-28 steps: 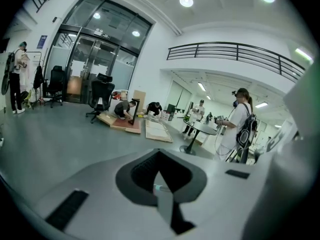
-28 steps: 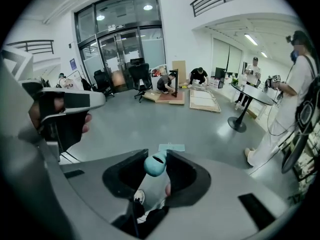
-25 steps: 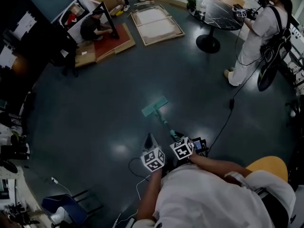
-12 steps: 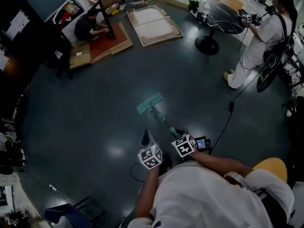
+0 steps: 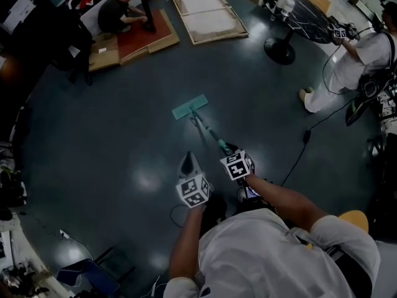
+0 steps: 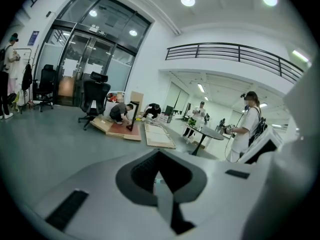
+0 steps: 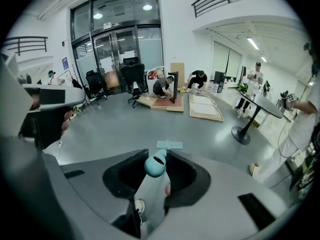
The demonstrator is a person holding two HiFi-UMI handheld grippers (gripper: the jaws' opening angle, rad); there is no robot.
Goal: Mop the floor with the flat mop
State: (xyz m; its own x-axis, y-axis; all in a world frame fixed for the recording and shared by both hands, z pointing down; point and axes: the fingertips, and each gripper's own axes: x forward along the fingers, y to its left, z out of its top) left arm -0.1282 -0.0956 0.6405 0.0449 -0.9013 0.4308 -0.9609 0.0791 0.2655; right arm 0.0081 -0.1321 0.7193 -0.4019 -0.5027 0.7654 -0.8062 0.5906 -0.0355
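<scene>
The flat mop has a teal head (image 5: 190, 107) that lies flat on the dark floor ahead of me. Its thin handle (image 5: 209, 133) slants back to my right gripper (image 5: 231, 151), which is shut on the handle's upper end. In the right gripper view the rounded teal handle tip (image 7: 155, 165) sits between the jaws, and the mop head (image 7: 169, 144) shows beyond it. My left gripper (image 5: 188, 164) hovers just left of the handle. Its jaws stand together with only a thin slit between them, and it holds nothing (image 6: 161, 186).
A person in white (image 5: 347, 67) stands at the right with a cable (image 5: 296, 160) trailing over the floor. A round dark table (image 5: 304, 18) stands behind. At the far side a person kneels (image 5: 118, 14) by a red board (image 5: 146, 37) and a framed panel (image 5: 208, 16). A blue chair (image 5: 87, 273) stands near left.
The mop head has slid farther away over the floor, and both grippers have moved forward with it. The right gripper kept its hold on the handle.
</scene>
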